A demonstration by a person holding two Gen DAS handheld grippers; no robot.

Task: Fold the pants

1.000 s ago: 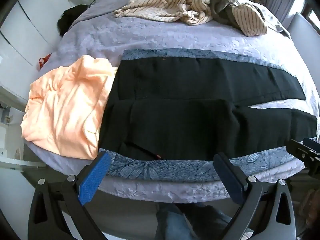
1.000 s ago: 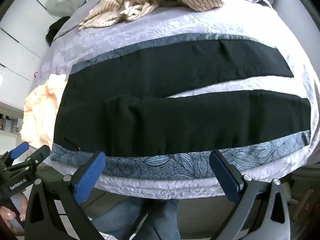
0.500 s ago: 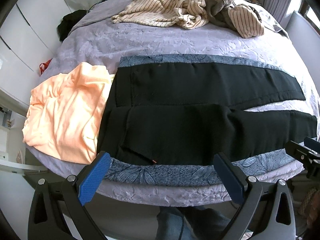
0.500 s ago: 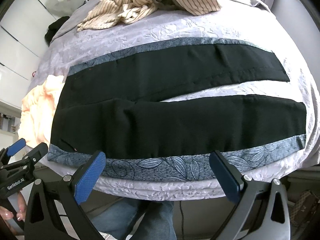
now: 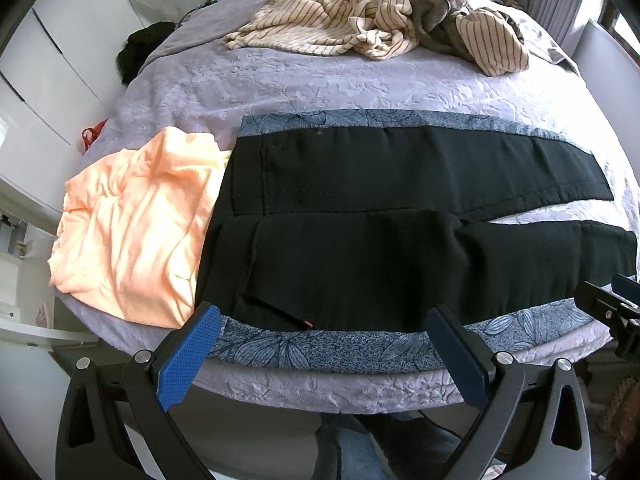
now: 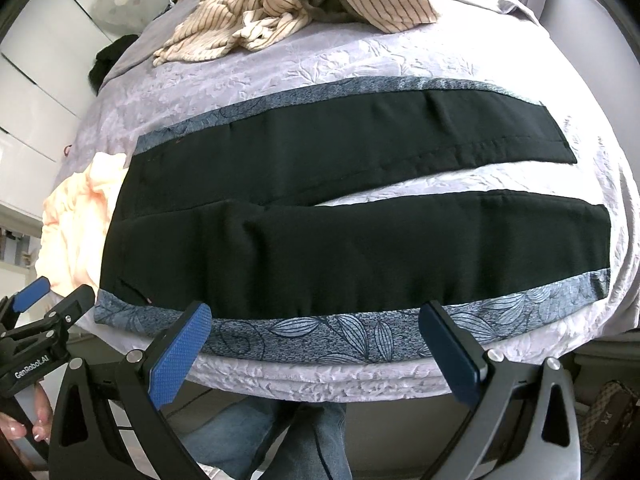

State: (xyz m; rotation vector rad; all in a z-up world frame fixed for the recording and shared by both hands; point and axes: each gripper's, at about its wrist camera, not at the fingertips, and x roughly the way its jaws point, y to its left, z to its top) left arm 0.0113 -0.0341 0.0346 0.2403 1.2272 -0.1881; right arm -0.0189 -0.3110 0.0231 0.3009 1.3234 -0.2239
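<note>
The black pants (image 5: 380, 240) lie flat across the near end of the bed (image 5: 320, 80), long axis running left to right, waistband to the left and both leg hems to the right; the legs part in a narrow V, with pale bedspread showing between them, and a blue leaf-patterned strip borders each outer edge. At the left the waist overlaps or abuts a crumpled peach garment (image 5: 132, 224); which lies on top cannot be told. The left wrist view cuts off the near leg's hem behind the other tool, while the right wrist view shows both hems whole (image 6: 360, 216) but only a sliver of the peach cloth. Striped beige clothing (image 5: 360, 28) is heaped well apart at the far end of the bed. The left gripper (image 5: 324, 360) and the right gripper (image 6: 320, 356) both hover just off the bed's near edge with blue pads spread wide, released, grasping nothing. Fingertips of a hand (image 6: 36, 420) show only in the right view, and jeans below the bed edge in both
</note>
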